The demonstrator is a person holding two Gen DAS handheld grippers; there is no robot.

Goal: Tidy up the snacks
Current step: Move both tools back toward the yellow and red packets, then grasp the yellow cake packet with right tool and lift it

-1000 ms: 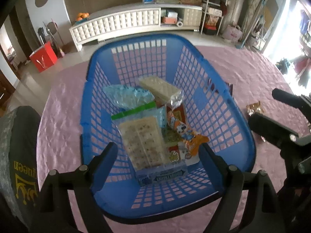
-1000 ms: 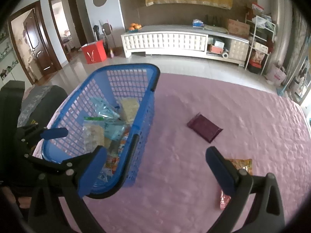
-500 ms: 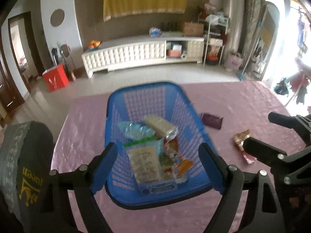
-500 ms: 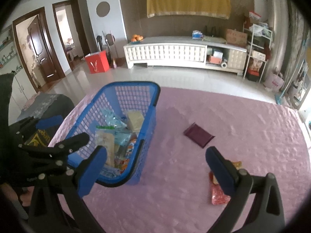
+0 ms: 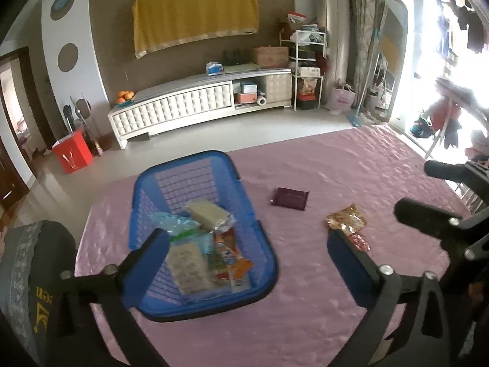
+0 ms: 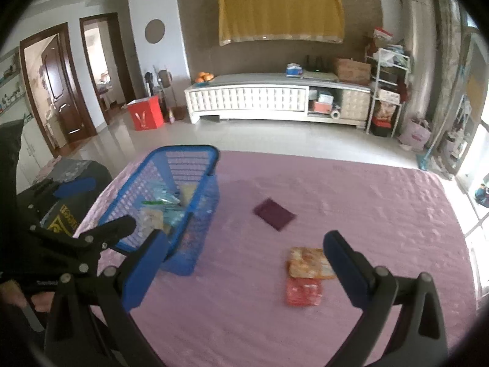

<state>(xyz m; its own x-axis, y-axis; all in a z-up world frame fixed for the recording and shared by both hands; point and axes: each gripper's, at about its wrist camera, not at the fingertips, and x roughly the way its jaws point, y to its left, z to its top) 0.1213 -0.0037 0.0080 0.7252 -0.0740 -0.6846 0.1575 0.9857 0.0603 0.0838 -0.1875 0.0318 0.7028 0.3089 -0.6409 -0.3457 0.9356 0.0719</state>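
Basket: blue plastic basket on the left part of the pink-covered bench; several snack packs lie inside, among them a cracker pack and a pale wafer pack.
Loose snacks: dark maroon packet flat on the cloth right of the basket; nearer and further right, an orange-gold packet touching a red packet on its near side.
Left hand-held gripper: fingers wide apart, holding nothing, above the basket's near right corner.
Right hand-held gripper: fingers wide apart, empty, above the cloth between basket and red packet.
Beyond: white cabinet against the far wall; red box on the floor.
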